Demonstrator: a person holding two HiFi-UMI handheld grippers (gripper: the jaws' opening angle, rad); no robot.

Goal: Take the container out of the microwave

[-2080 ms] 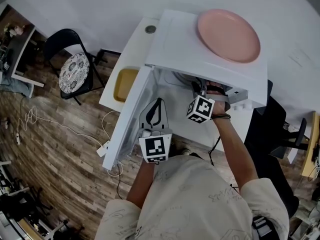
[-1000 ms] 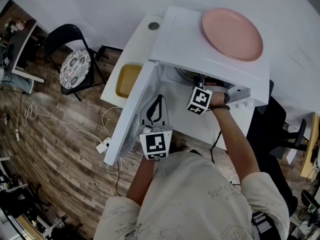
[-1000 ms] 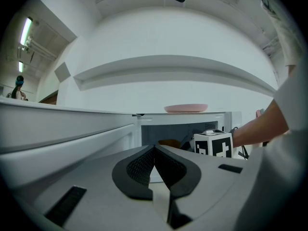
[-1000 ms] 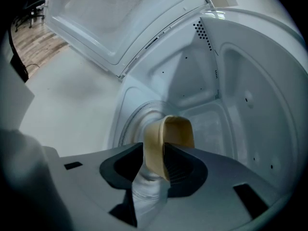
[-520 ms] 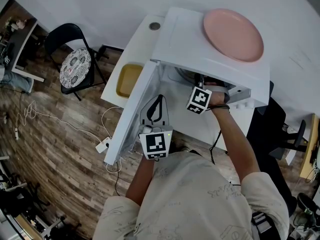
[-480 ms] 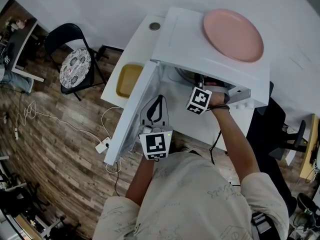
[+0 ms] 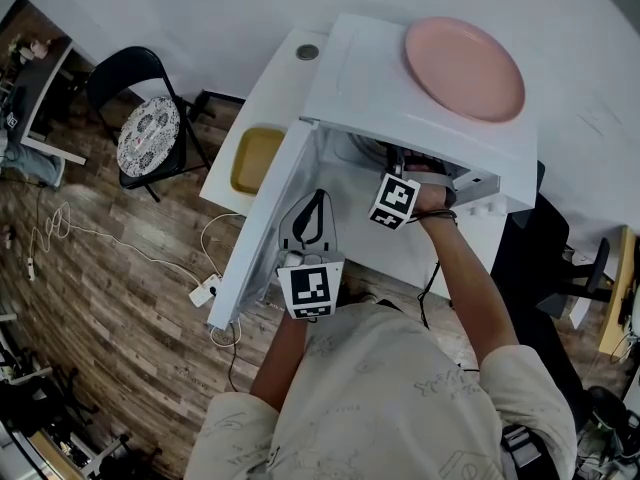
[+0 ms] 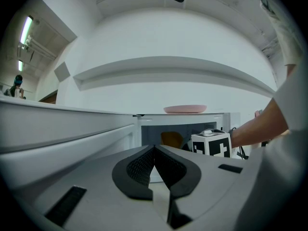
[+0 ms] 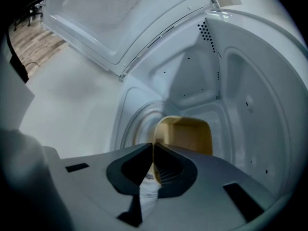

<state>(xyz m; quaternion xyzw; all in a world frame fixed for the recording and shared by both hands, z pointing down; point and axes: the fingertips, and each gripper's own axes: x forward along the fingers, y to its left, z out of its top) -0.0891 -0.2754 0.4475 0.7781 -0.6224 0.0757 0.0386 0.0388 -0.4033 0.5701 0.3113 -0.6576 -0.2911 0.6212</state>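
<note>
Right gripper (image 9: 153, 146) reaches into the microwave (image 7: 350, 78); its jaws have just been closing and now pinch the near wall of the yellow container (image 9: 186, 134), which sits on the turntable inside the microwave. Left gripper (image 8: 154, 149) hangs in front of the microwave, beside its open door (image 7: 255, 238), jaws together and empty. On top of the microwave lies a pink plate (image 7: 463, 68).

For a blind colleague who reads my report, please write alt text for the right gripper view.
The right gripper, whose jaws have just been closing, pinches the near wall of a yellow container inside the white microwave; its door stands open.
</note>
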